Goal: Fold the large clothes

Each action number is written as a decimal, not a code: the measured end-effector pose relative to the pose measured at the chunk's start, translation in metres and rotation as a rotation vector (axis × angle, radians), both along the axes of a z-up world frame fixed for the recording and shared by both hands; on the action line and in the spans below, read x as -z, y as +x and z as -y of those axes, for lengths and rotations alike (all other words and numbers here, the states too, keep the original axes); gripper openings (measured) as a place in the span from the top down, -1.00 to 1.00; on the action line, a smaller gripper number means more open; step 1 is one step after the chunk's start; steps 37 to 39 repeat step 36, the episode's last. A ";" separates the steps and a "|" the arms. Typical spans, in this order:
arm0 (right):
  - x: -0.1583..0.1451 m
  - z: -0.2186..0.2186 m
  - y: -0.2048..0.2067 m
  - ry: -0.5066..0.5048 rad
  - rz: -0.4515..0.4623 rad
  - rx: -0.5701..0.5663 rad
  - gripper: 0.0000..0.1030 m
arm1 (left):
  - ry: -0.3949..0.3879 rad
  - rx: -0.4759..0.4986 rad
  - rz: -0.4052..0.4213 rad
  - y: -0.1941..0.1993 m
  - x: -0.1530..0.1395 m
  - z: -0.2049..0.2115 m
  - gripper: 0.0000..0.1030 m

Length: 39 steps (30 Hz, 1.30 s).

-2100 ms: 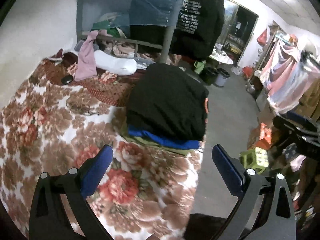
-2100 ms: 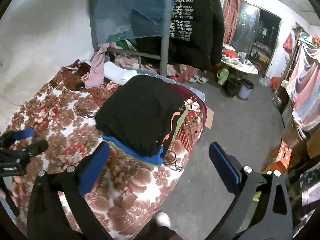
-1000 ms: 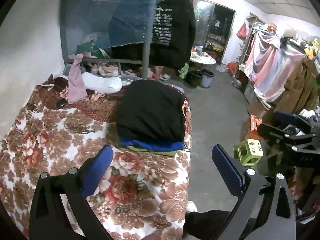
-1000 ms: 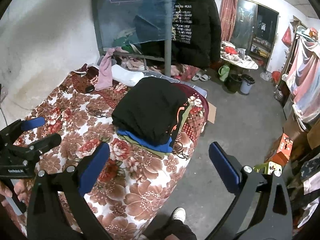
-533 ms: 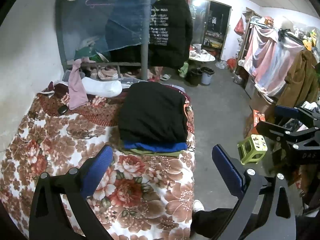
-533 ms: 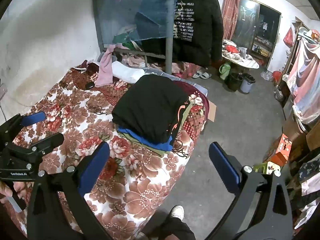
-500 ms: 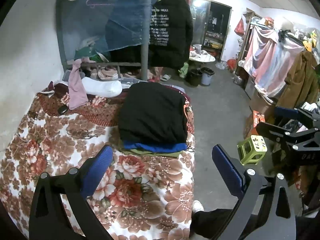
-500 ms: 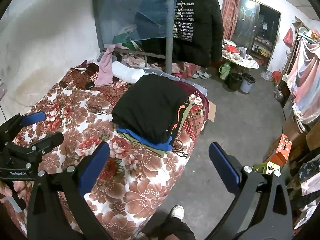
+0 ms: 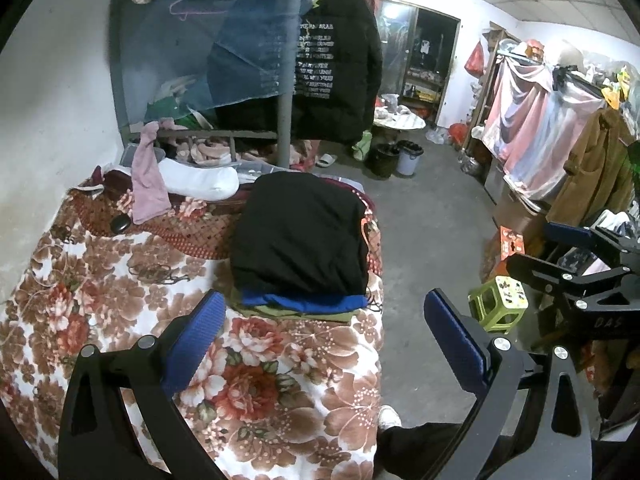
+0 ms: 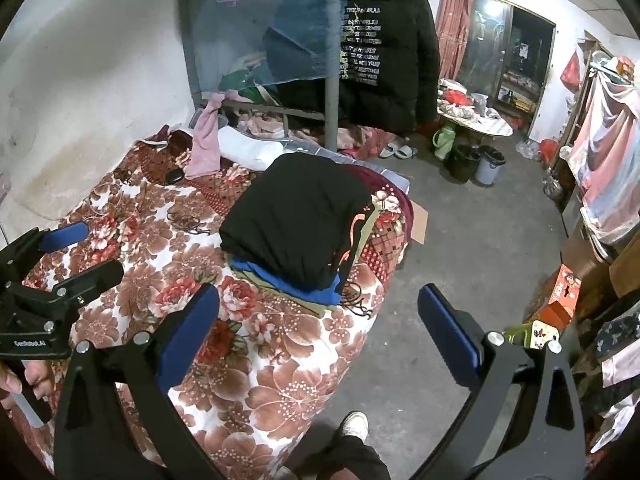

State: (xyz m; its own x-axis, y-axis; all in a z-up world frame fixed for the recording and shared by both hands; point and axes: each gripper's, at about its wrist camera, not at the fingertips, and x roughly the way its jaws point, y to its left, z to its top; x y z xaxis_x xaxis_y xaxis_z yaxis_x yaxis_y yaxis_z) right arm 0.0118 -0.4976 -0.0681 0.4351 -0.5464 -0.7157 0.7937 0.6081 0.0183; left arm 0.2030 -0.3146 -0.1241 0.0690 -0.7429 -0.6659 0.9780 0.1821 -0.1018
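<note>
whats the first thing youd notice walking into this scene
A stack of folded clothes, black garment on top with blue beneath, sits near the floor-side edge of the floral bedspread. Behind it a black jacket with printed text hangs by the bed frame. Both tools, left tool and right tool, hover open and empty.

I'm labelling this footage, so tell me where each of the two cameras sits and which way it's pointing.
Left wrist: on the left gripper, looking down over the floral bed at the stack of folded clothes; right gripper at right, a shoe below.
Right wrist: on the right gripper, facing the same stack; left gripper and a hand at left.
Shared: bed, stack, hanging black jacket.
</note>
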 end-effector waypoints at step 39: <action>-0.006 -0.002 -0.002 0.005 -0.006 0.027 -0.91 | -0.036 0.098 -0.026 -0.014 -0.011 0.012 -0.89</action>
